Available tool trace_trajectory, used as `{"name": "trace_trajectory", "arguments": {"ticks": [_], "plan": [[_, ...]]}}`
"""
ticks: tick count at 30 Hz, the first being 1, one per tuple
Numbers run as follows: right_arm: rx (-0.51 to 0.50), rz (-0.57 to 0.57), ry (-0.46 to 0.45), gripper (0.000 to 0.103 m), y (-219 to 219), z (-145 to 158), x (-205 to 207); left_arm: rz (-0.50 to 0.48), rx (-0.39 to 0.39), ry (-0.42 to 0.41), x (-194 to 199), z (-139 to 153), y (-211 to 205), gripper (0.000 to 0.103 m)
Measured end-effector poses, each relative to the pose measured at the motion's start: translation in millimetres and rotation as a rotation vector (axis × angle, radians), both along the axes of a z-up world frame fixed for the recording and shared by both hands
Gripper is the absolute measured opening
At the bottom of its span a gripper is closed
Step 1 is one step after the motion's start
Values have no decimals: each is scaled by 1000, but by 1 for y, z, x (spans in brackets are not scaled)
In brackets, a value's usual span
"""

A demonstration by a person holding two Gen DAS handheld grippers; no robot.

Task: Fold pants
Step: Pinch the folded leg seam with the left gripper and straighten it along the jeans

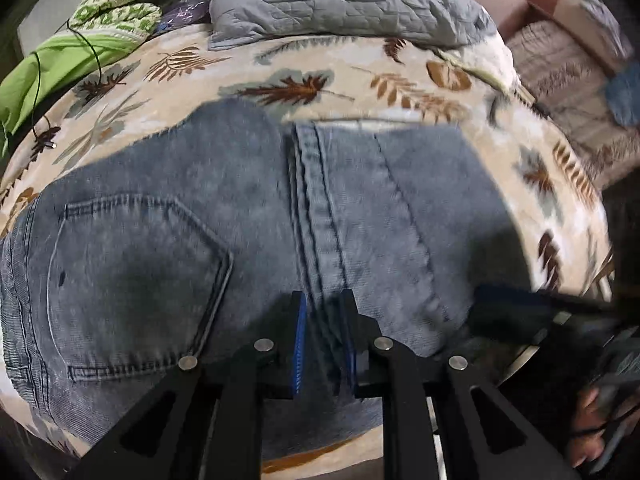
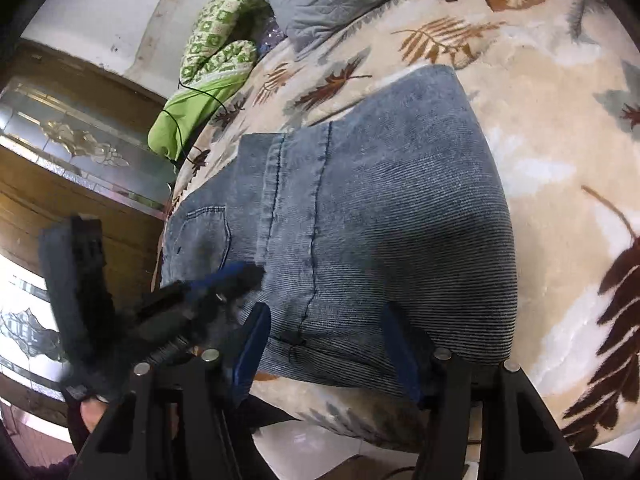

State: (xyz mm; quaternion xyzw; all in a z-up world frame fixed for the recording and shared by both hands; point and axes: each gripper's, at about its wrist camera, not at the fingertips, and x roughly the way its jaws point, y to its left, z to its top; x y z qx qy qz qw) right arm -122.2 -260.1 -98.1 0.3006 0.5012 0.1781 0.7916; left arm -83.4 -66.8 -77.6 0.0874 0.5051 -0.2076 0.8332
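Blue denim pants (image 1: 240, 216) lie folded on a leaf-patterned bedspread (image 1: 360, 80), back pocket (image 1: 132, 280) at the left. My left gripper (image 1: 325, 308) sits low over the near edge, its blue pads nearly closed around the thick centre seam. In the right wrist view the pants (image 2: 380, 208) fill the middle; my right gripper (image 2: 326, 320) is open, its fingers wide apart over the near edge of the denim. The left gripper (image 2: 236, 276) shows blurred at the left of that view, touching the pants.
A grey quilted pillow (image 1: 340, 0) and a green patterned cloth (image 1: 116, 4) with a black cable lie at the far side of the bed. Cardboard boxes (image 1: 560, 20) stand at the right. A wooden cabinet with glass (image 2: 60, 152) is at the bed's left.
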Motion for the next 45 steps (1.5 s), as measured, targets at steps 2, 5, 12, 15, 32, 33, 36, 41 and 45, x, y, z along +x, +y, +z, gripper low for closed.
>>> {"name": "trace_trajectory", "arguments": {"ticks": [2,5,12,15,32,33,36,41,45], "plan": [[-27,7,-7,57,2,-2,-2,5,-4,-14,-2,-2,4,24],[-125,43,-38,54,13,1,-3,-6,4,-39,-5,-4,4,25],[-128,31,-54,54,13,3,-5,69,-58,-25,-5,4,20,37],[-110,-16,-72,54,4,8,-9,134,-107,-32,-9,16,42,38],[-220,96,-204,54,77,29,-4,388,-14,-137,-18,35,132,63],[-228,93,-196,54,78,27,-3,395,-6,-140,-18,34,134,64],[-243,84,-165,54,78,21,1,421,12,-151,-19,31,143,66],[-271,87,-145,57,80,15,2,441,36,-153,-18,24,152,69],[-266,87,-138,58,79,13,4,444,43,-135,-14,16,153,74]]}}
